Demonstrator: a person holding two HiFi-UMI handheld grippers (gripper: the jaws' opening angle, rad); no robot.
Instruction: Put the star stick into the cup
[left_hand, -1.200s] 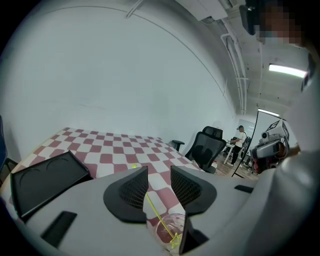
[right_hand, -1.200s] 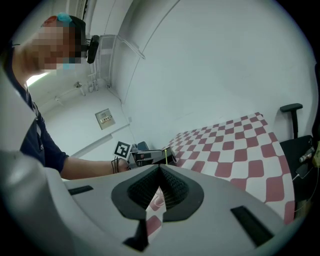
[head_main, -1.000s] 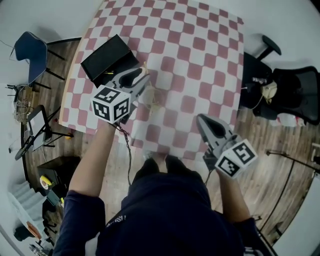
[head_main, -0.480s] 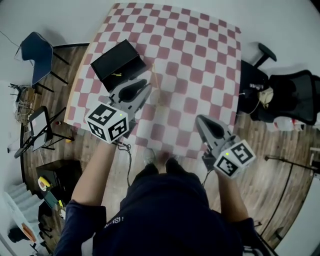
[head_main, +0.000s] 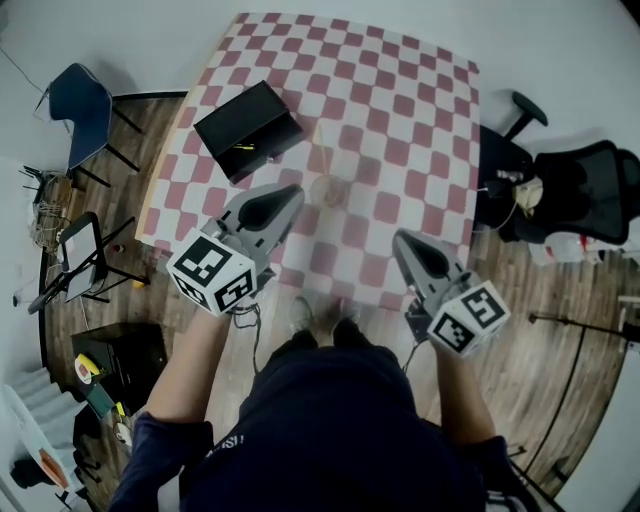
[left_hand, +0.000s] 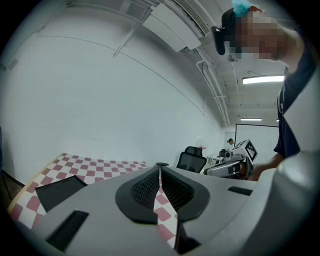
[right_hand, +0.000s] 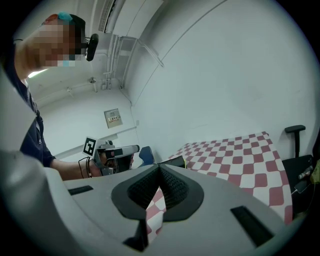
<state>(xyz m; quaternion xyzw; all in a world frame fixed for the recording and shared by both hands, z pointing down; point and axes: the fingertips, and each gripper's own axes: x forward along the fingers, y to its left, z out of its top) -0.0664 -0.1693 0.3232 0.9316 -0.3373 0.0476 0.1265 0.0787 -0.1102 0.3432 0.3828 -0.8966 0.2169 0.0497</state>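
Two tools: left tool (head_main: 296, 191) closing on nothing; right tool (head_main: 399, 238) shut, empty.
Star stick (head_main: 321, 150): seemingly stands in cup (head_main: 328, 192), so no grip needed.

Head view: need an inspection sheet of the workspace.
Surface: checkered tablecloth, lying flat.
Job's things: clear cup on the cloth; thin stick seems to stand in it.
Clutter: black box near the table's left edge.
Grippers: left gripper jaws closing, nothing between; right gripper shut, empty.
Cables: cable hanging under the left gripper.
Surroundings: blue chair, black office chair, wood floor.
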